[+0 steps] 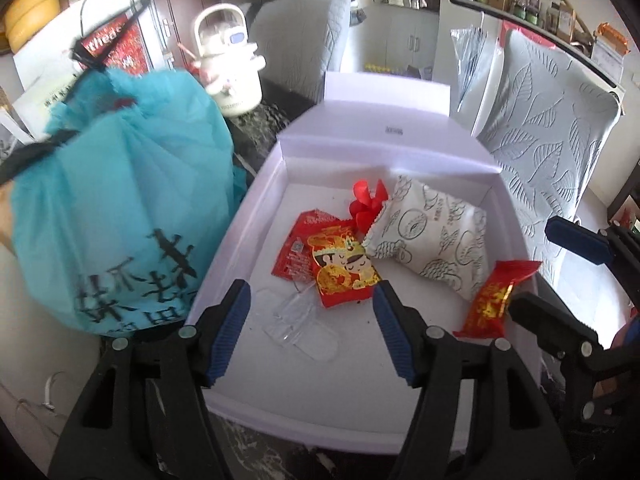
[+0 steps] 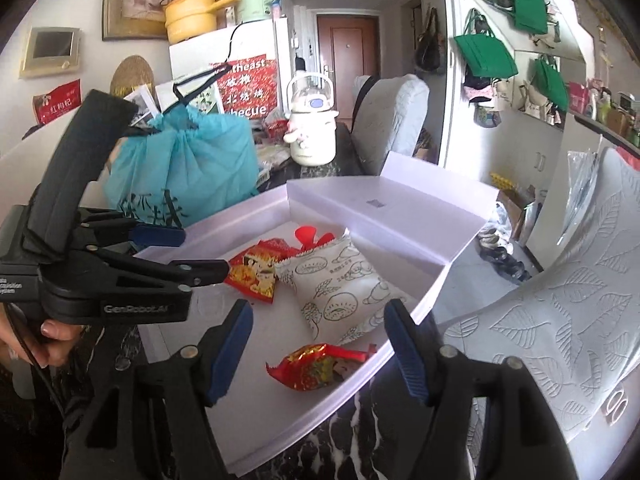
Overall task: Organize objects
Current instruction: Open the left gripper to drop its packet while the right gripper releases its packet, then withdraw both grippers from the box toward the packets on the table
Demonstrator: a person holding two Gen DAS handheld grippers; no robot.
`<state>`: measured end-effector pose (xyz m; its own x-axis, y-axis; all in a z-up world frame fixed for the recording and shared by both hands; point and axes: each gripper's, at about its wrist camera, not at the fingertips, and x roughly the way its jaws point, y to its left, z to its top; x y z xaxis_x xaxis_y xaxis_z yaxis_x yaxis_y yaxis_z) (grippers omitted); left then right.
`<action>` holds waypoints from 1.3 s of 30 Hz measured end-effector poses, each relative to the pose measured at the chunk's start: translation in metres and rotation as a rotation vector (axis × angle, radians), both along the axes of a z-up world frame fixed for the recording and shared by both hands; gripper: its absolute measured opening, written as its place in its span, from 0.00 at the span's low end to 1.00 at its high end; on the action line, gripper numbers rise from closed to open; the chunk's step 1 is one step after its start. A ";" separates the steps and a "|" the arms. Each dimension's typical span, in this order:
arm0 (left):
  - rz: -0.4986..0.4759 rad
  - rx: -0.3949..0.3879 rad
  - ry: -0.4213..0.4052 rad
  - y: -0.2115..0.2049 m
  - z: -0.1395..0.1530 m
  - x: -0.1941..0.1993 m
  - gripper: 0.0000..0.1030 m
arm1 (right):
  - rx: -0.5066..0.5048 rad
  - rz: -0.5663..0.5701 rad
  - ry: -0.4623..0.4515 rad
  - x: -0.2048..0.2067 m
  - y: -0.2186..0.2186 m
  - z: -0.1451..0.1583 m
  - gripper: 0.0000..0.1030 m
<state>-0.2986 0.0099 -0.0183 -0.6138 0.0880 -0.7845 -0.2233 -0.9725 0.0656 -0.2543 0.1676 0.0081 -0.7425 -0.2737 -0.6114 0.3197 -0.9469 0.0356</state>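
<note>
Both grippers agape over white box (image 1: 240,216); snacks inside.

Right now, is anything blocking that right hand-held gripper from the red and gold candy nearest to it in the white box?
Nothing visible: the right hand-held gripper is open, with the red and gold candy lying between its fingers' line inside the white box.

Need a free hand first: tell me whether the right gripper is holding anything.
No: the right gripper is open, hovering over the red candy packet in the white box.
</note>
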 end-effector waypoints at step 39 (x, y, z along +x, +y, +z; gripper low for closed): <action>0.031 0.121 0.189 -0.023 0.094 0.139 0.91 | -0.027 -0.057 0.100 0.121 0.003 0.092 0.79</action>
<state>-0.1599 -0.0134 0.0756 -0.7526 0.1533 -0.6404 -0.1883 -0.9820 -0.0137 -0.1328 0.1705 0.0999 -0.8144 -0.2444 -0.5264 0.2685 -0.9628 0.0317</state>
